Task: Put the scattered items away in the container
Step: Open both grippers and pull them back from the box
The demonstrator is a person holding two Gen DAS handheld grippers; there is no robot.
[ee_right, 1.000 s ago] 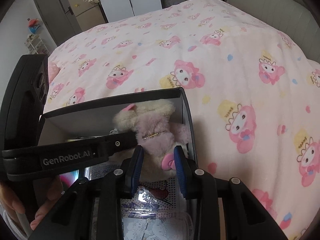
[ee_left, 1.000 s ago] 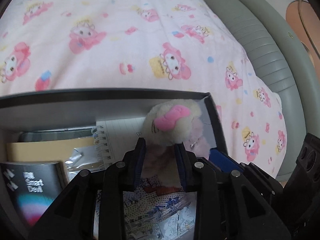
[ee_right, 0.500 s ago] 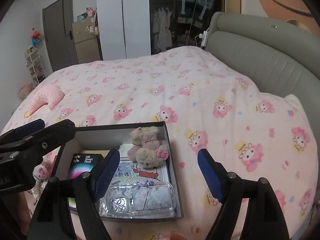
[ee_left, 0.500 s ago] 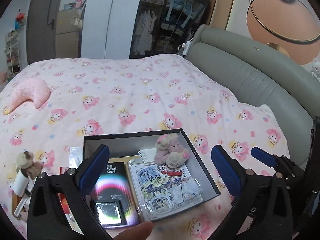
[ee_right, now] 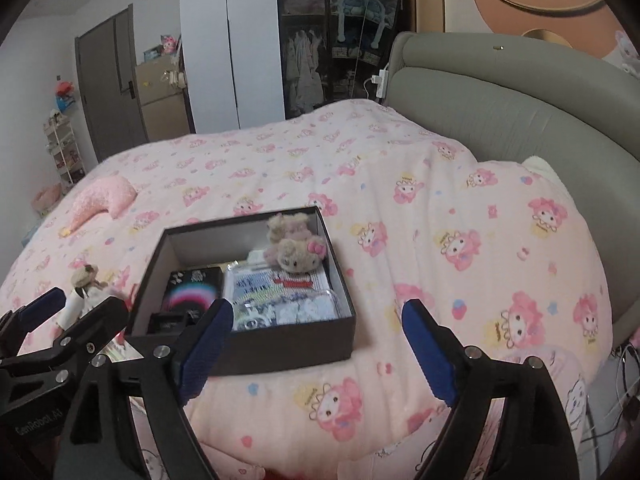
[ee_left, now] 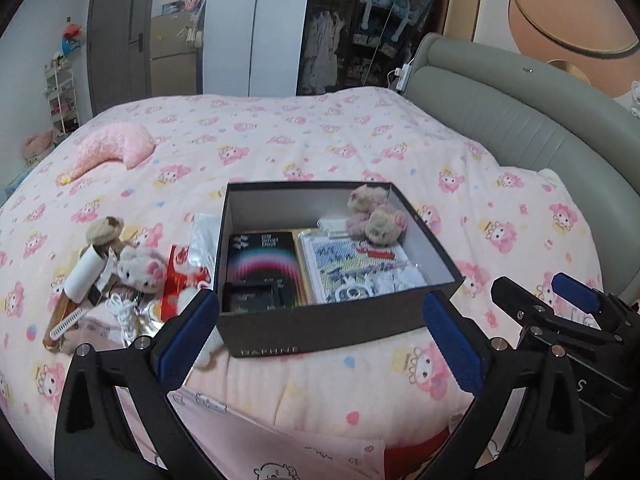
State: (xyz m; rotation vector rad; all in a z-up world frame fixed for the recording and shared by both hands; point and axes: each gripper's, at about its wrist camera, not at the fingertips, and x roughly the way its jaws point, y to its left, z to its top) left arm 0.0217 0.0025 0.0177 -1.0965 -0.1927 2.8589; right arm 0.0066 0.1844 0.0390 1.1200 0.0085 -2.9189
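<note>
Resting on the pink patterned bed (ee_left: 320,148), the dark open box (ee_left: 332,320) lies ahead of both grippers. The left gripper (ee_left: 316,344) stands wide open and holds nothing; its blue pads (ee_left: 188,332) flank the box's near wall in the left wrist view, with the box beyond and apart from them. The right gripper (ee_right: 316,352) is likewise spread wide and empty; in its own view the box (ee_right: 256,344) sits ahead and to the left, its near right corner between the fingers. Inside the box, a pink plush toy (ee_left: 374,216) lies in the far right corner atop a spiral notebook (ee_left: 332,228), of which only a corner shows. A black packet with a rainbow arc (ee_left: 262,260) lies at left, and a printed sheet (ee_left: 352,264) under a clear case (ee_left: 372,286) at right; the print is too small to read. The lettering on the box's front wall is blurred. Left of the box, still outside it, lies a heap of items: a brown plush (ee_left: 104,230), a white plush with pink bow (ee_left: 142,270), a white roll (ee_left: 82,276), a white cord (ee_left: 124,312) and a red packet (ee_left: 180,276), partly overlapping one another and partly hidden behind the left finger. A pink crescent cushion (ee_left: 116,150) lies well apart, farther up the bed. The right gripper's body is cut off at the right edge of the left wrist view.
</note>
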